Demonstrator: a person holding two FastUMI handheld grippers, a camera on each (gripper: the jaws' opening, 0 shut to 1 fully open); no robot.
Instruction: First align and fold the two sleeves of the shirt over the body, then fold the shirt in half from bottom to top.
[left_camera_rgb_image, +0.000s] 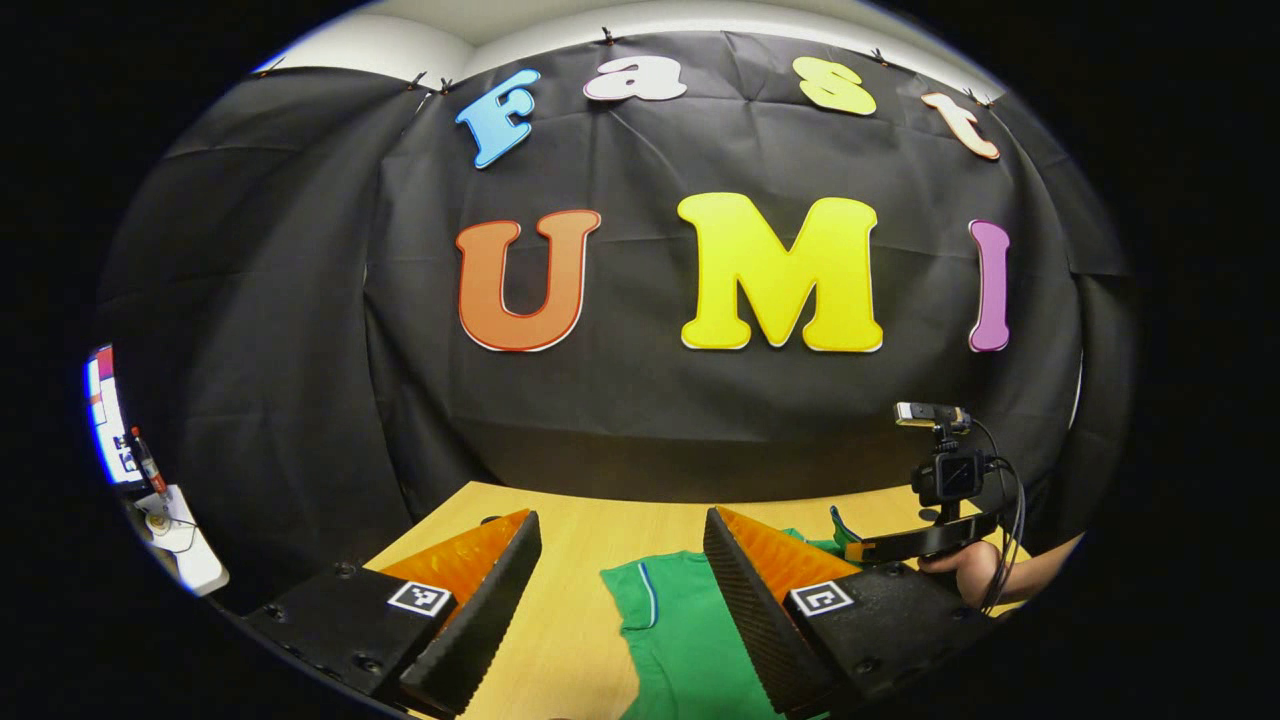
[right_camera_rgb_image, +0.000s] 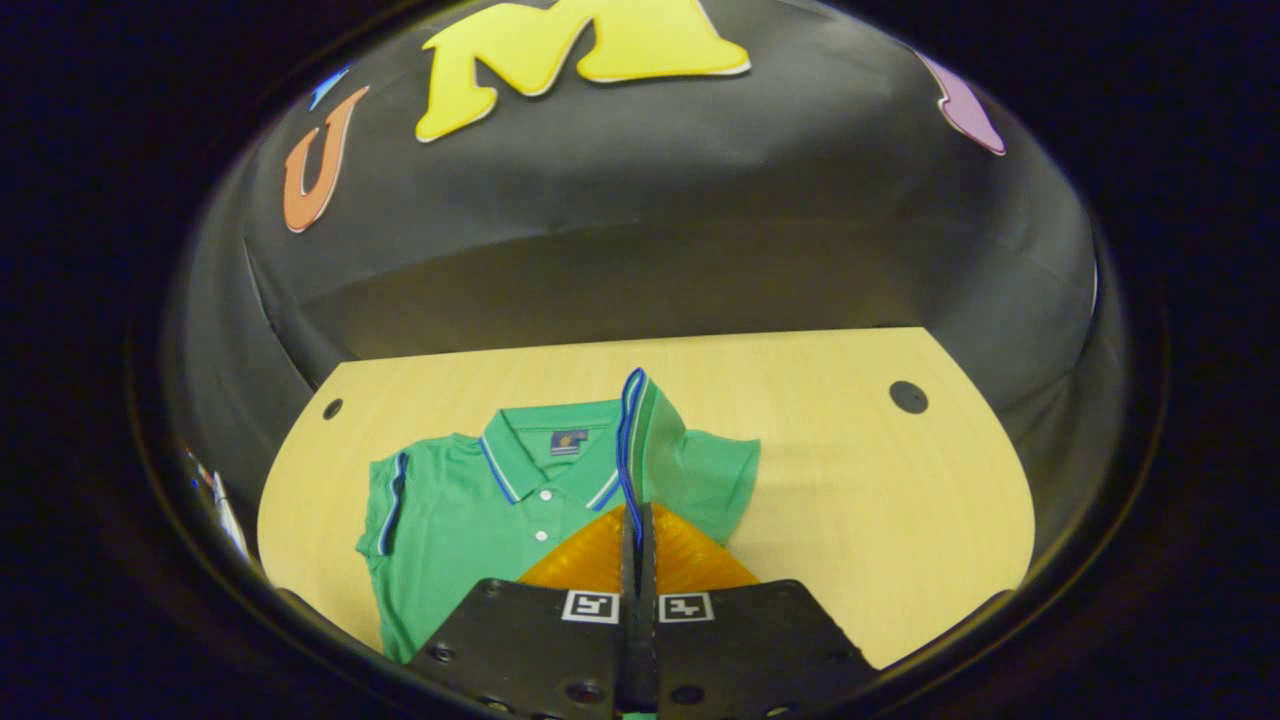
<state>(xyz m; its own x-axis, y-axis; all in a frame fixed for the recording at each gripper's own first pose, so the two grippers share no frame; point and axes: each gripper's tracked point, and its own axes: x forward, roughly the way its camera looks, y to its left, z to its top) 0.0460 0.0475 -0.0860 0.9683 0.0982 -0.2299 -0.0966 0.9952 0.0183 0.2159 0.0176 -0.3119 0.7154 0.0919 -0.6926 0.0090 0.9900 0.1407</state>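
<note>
The left gripper (left_camera_rgb_image: 620, 600) is released, its two fingers spread wide above the near part of the wooden table (left_camera_rgb_image: 570, 630), with nothing between them but bare wood and the left edge of the green polo shirt (left_camera_rgb_image: 690, 640). The shirt lies flat on the table just right of the gap and runs under the right-hand finger (left_camera_rgb_image: 760, 610); a white and blue trim line marks its sleeve edge.

Farther right, the right gripper (left_camera_rgb_image: 880, 548) reaches in over the shirt, held by a hand (left_camera_rgb_image: 975, 572) at the table's right edge, with a small camera and cables mounted on top.

In the right gripper view, the right gripper (right_camera_rgb_image: 638, 535) is clenched, its fingers pressed together on the shirt's right sleeve (right_camera_rgb_image: 632, 430), whose blue-trimmed cuff stands up in a narrow ridge just beyond the tips. The shirt (right_camera_rgb_image: 460, 520) lies collar away from the camera, buttons facing up, on the left half of the table (right_camera_rgb_image: 880, 500); its left sleeve (right_camera_rgb_image: 390, 500) lies flat at the far left.

Two dark round holes sit in the tabletop, one at the far left corner (right_camera_rgb_image: 332, 409) and one at the far right (right_camera_rgb_image: 908, 397). Behind the table hangs the black cloth wall (left_camera_rgb_image: 650, 400). At the far left of the left gripper view stands a bright screen (left_camera_rgb_image: 105, 420) and a white ledge with small items (left_camera_rgb_image: 180, 540).
</note>
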